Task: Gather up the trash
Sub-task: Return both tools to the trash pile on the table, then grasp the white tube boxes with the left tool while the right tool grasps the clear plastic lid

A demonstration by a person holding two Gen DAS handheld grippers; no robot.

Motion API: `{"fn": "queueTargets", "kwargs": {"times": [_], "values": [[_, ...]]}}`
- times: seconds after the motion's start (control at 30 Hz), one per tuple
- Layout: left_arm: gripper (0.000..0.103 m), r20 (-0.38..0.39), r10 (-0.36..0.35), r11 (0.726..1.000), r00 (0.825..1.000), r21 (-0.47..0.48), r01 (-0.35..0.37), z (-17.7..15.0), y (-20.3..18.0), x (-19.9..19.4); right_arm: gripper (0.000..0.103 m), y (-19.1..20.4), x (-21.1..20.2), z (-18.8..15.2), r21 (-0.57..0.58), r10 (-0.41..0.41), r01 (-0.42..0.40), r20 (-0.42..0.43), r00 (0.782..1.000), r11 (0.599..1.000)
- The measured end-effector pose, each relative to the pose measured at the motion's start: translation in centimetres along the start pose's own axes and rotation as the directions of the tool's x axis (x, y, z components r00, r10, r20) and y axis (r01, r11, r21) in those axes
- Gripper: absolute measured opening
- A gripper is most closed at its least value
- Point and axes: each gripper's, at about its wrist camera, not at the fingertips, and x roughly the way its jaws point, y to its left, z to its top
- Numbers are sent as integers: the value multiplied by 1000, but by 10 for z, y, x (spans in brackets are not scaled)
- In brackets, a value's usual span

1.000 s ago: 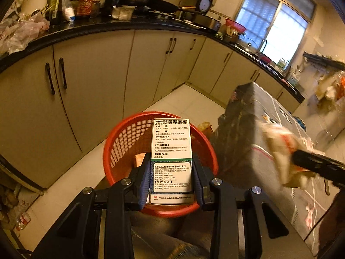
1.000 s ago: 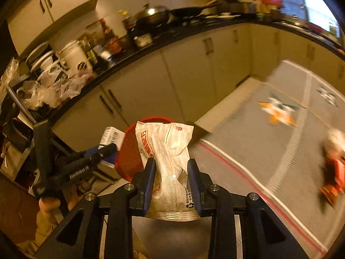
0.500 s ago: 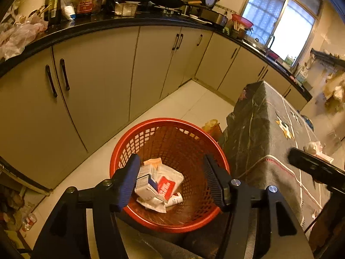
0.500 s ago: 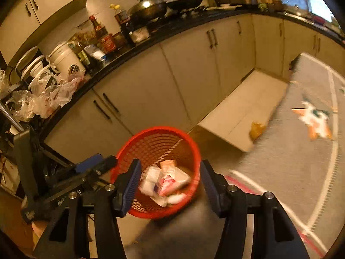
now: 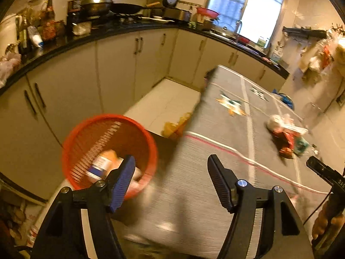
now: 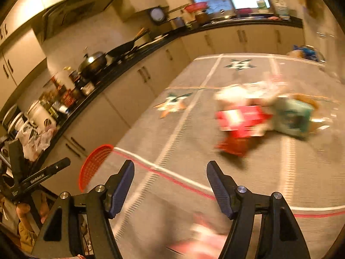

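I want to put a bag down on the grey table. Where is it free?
The grey table is bare between the red line and the star patterns. It is crowded around the trash pile, further across, right of the stars.

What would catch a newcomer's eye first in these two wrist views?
The red mesh basket on the floor beside the grey-clothed table, with discarded packets already inside. Next, the blurred heap of red, white and teal wrappers lying on the table. Both the left gripper and the right gripper stand open and empty, their jaws having just been opening.
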Motion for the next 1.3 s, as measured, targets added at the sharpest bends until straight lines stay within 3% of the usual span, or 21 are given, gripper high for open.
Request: {"fn": "queueTargets", "kwargs": {"times": [0.2, 0.37, 0.47, 0.57, 0.6, 0.7, 0.8, 0.87, 0.93, 0.97, 1.0, 1.17, 1.3], "values": [[68, -27, -40, 995, 999, 93, 42, -8, -100, 21, 75, -79, -41, 15, 36, -85, 83, 52, 995, 996], [68, -55, -136, 957, 989, 251, 145, 10, -204, 46, 75, -133, -66, 34, 103, -139, 127, 129, 982, 987], [68, -72, -166, 914, 984, 365, 180, 26, -260, 70, 76, -160, -70, 30, 160, -119, 94, 157, 980, 983], [68, -92, -209, 849, 973, 476, 228, 32, -308, 90, 76, -176, -66, 31, 209, -114, 84, 138, 984, 974], [68, -90, -214, 815, 973, 532, 229, 31, -326, 98, 76, -179, -67, 33, 218, -115, 82, 142, 983, 972], [68, -59, -186, 743, 981, 644, 179, 21, -355, 114, 76, -183, -70, 38, 215, -126, 92, 150, 981, 972], [68, -93, -199, 711, 976, 672, 209, 17, -363, 127, 76, -187, -73, 37, 216, -148, 110, 170, 974, 970], [66, -119, -205, 708, 971, 668, 231, 17, -368, 137, 76, -191, -74, 36, 227, -167, 126, 171, 971, 966], [39, -141, -199, 706, 970, 666, 241, 16, -371, 145, 76, -196, -74, 35, 240, -170, 126, 172, 970, 963], [20, -144, -183, 708, 973, 667, 232, 15, -371, 149, 77, -197, -74, 36, 246, -178, 134, 168, 969, 960], [13, -153, -170, 715, 973, 661, 229, 15, -371, 153, 77, -200, -72, 35, 252, -190, 146, 161, 969, 957], [12, -142, -225, 774, 964, 575, 265, 23, -350, 138, 78, -206, -60, 30, 256, -205, 169, 119, 972, 952], [12, -99, -249, 795, 963, 547, 262, 26, -332, 113, 78, -205, -48, 29, 241, -232, 202, 102, 967, 949]]}}
